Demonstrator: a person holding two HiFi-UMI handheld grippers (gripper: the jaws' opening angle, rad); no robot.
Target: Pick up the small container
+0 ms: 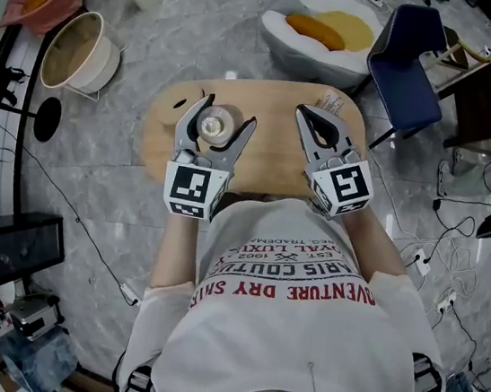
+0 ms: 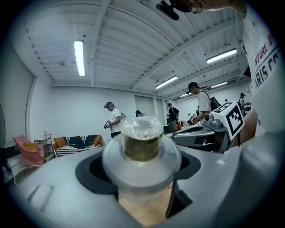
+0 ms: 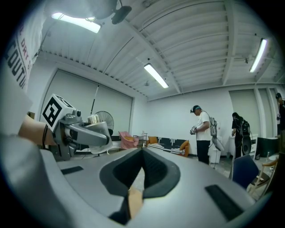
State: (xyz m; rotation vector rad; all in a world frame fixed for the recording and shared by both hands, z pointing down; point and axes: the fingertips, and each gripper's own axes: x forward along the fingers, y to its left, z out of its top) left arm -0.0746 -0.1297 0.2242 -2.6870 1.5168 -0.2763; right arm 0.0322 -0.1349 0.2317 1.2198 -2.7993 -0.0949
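Note:
A small clear container (image 1: 212, 124) with a wide lid and something brownish inside sits between the jaws of my left gripper (image 1: 229, 112), over the left part of the round wooden table (image 1: 268, 162). In the left gripper view the container (image 2: 142, 138) fills the gap between the jaws of that gripper (image 2: 142, 171), both pressing its sides, with table wood showing below it. My right gripper (image 1: 304, 111) hovers over the table's right part. Its jaws (image 3: 141, 153) meet at the tips with nothing between them.
A white bucket (image 1: 80, 50) stands on the floor to the far left, and a blue chair (image 1: 409, 64) to the far right. A white basin (image 1: 328, 30) with orange things lies behind the table. Cables and a black box (image 1: 3, 247) lie on the floor. People stand far across the room (image 3: 202, 133).

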